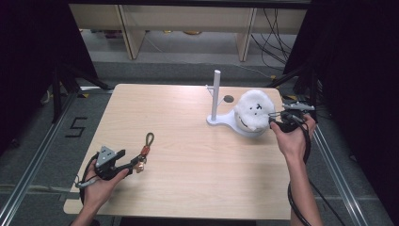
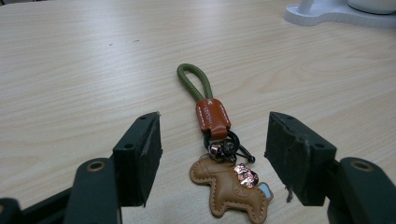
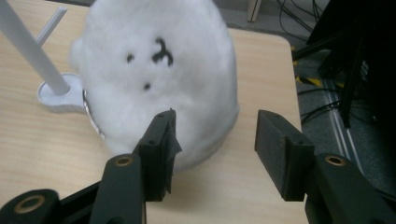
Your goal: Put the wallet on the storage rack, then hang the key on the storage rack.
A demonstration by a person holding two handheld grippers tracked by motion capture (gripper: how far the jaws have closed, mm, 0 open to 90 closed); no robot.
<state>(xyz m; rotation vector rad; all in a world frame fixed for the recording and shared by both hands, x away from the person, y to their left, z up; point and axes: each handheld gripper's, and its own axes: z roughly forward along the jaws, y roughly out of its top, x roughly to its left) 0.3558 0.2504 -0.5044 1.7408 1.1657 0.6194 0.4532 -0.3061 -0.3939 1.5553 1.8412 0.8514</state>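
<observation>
Fluffy white plush (image 3: 159, 79), round, beside the gaping right tool (image 3: 215, 140)

Wooden table (image 1: 188, 179): keychain (image 1: 145, 151), white stand (image 1: 217, 101).

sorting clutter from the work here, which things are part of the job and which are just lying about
In the job:
- keychain, between the open left gripper jaws
- white fluffy plush, on the white stand base, just off the open right gripper

Lying about:
- floor cables
- shelving beyond the table
</observation>
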